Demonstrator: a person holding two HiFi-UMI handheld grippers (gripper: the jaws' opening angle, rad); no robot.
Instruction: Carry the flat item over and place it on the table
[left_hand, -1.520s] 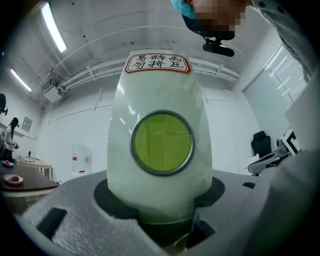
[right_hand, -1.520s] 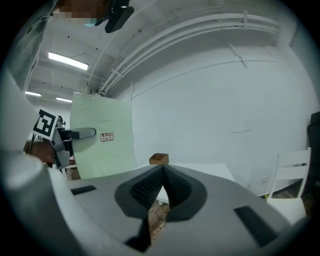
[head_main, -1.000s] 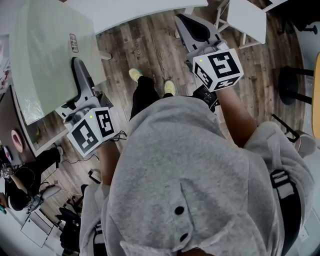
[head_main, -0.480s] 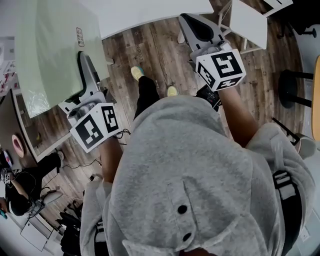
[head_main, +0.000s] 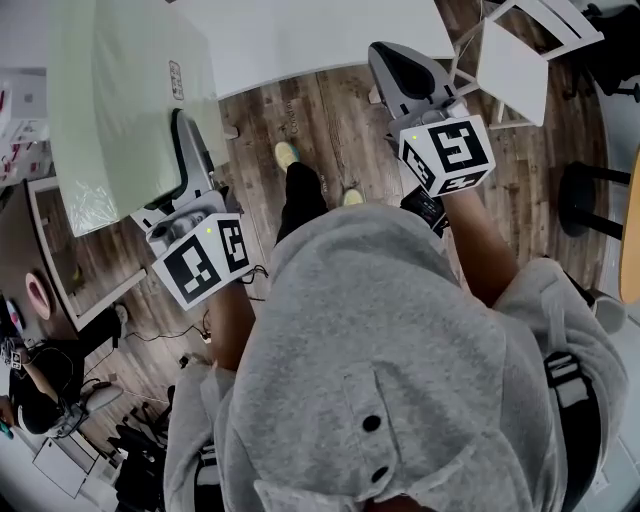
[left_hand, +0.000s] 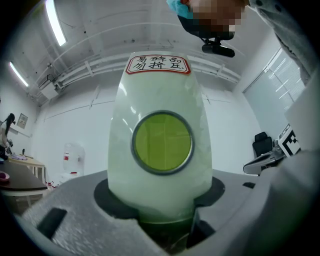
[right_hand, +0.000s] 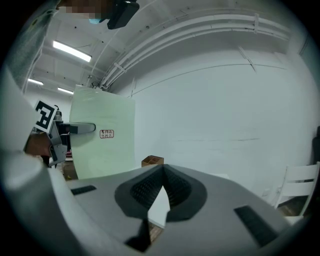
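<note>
Fingers of left gripper (head_main: 184, 150) clamp pale green panel (head_main: 120, 100) upright; right gripper (head_main: 397, 62) fingers pressed together, empty; white bench (head_main: 300, 40) ahead of both.

The sheet (head_main: 120, 100) at ten o'clock in the head view looks like pale green frosted plastic or glass, smooth with a soft sheen. It carries a small paper-like sticker (head_main: 176, 80). The left tool (head_main: 185, 140) and the right tool (head_main: 392, 62), at one o'clock, have matt grey plastic shells. The right tool's dark pads (right_hand: 145, 192) are finely ribbed. The floor (head_main: 320, 120) is brown wood-grain planking. The tabletop (head_main: 300, 35) at twelve o'clock is plain white and smooth. The hoodie (head_main: 400, 350) is soft grey cloth.
</note>
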